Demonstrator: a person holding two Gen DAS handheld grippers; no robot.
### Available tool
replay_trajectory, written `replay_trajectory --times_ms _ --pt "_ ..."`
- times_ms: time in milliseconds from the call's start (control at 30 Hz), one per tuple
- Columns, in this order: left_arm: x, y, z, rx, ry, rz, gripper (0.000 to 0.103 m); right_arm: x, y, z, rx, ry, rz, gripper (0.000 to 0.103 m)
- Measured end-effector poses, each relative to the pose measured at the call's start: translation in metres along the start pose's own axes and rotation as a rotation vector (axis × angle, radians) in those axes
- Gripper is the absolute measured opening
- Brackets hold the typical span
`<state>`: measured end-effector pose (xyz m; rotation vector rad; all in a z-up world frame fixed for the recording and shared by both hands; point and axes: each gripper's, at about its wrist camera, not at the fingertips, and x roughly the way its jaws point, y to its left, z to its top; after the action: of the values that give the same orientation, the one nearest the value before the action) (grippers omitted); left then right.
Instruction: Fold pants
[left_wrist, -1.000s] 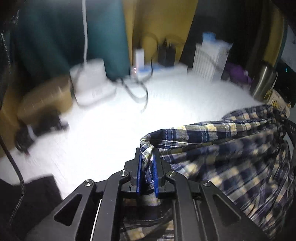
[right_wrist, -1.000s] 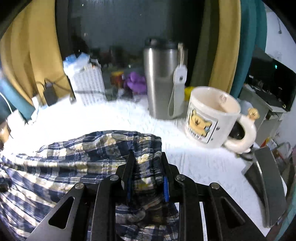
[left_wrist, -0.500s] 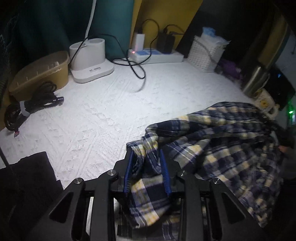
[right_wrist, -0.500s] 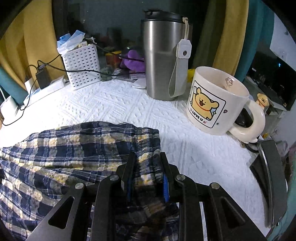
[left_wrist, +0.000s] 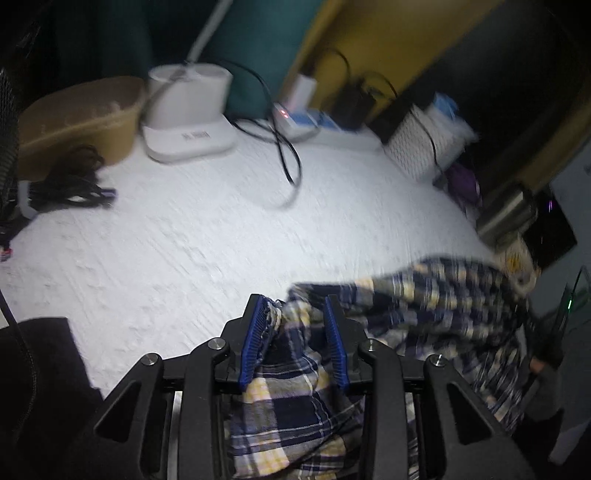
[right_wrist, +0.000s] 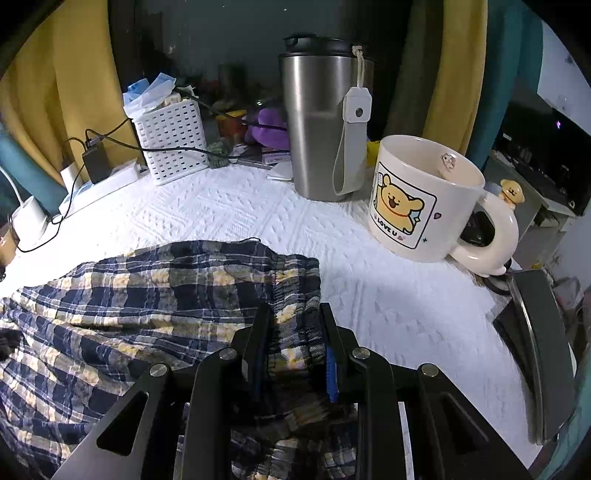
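2 claws work on the plaid pants (right_wrist: 155, 295), which lie bunched on the white worktop (right_wrist: 388, 306). The left claw (left_wrist: 295, 332) is opening, its blue pads spread with a loose fold of the cloth hanging between them. The right claw (right_wrist: 295, 332) pinches the gathered waistband of the pants. Beyond it stand a steel tumbler (right_wrist: 317, 129) and a bear mug (right_wrist: 424, 199), apart from the pants.
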<state>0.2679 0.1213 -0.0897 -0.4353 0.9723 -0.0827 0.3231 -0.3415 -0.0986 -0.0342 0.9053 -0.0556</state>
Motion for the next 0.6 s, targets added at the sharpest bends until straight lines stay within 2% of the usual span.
replay_trajectory --times_ms 133,300,433,600 --pt "-0.005 0.007 0.016 0.004 -0.042 0.049 0.033 -0.002 -0.002 0.000 0.002 -0.008 0.008 0.026" --pt "0.015 0.005 0.024 0.039 -0.049 0.147 0.033 -0.003 -0.002 -0.001 0.002 -0.013 0.015 0.026" --pt "0.034 -0.007 0.011 0.107 0.009 0.174 0.033 -0.004 -0.004 -0.003 0.007 -0.013 0.022 0.026" --pt "0.030 -0.030 -0.021 0.207 0.012 0.206 0.033 -0.004 -0.005 -0.004 0.007 -0.014 0.026 0.026"
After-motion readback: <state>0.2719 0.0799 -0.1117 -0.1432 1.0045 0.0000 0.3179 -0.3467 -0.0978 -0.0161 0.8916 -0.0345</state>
